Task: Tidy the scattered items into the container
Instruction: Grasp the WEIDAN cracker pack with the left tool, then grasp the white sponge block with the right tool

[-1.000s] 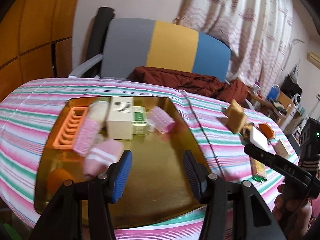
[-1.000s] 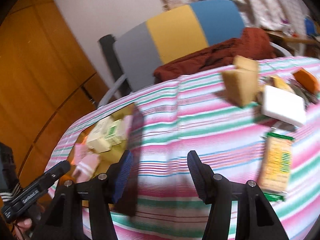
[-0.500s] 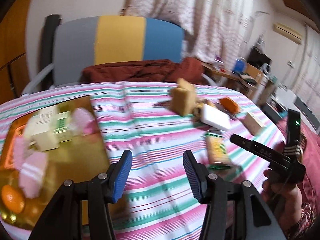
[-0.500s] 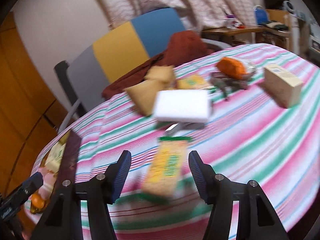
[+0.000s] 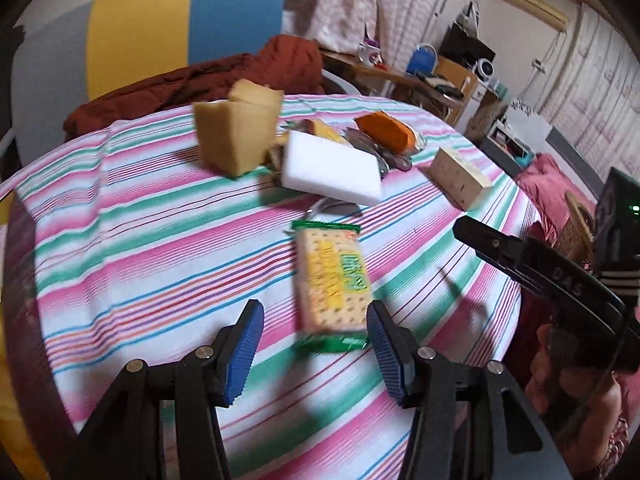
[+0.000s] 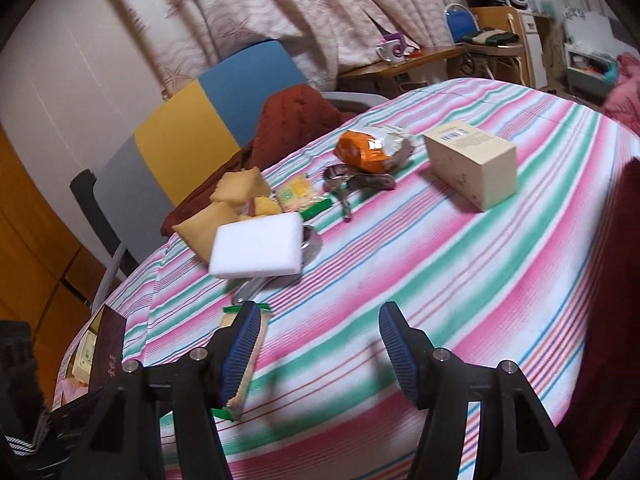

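Observation:
My left gripper (image 5: 316, 340) is open and low over the striped cloth. The near end of a green-edged cracker packet (image 5: 332, 280) lies flat between its blue pads, untouched. Beyond lie a white foam block (image 5: 332, 172), a yellow sponge (image 5: 236, 136), an orange packet (image 5: 386, 130) and a cream box (image 5: 460, 180). My right gripper (image 6: 320, 348) is open with only cloth between its fingers. The cracker packet (image 6: 240, 392) sits behind its left finger. The tray (image 6: 110, 344) with items in it shows at the far left edge.
A spoon (image 6: 312, 240) lies under the white foam block (image 6: 258, 246), with dark metal bits (image 6: 360, 180) near the orange packet (image 6: 364, 152). A chair (image 5: 140, 28) holding a brown garment stands behind the table. A hand holds the other gripper's black finger (image 5: 520, 260) at the right.
Both views have swung right, away from the gold tray and onto the scattered items. The cracker packet has come up to my left gripper's tips and now sits behind my right gripper's left finger.

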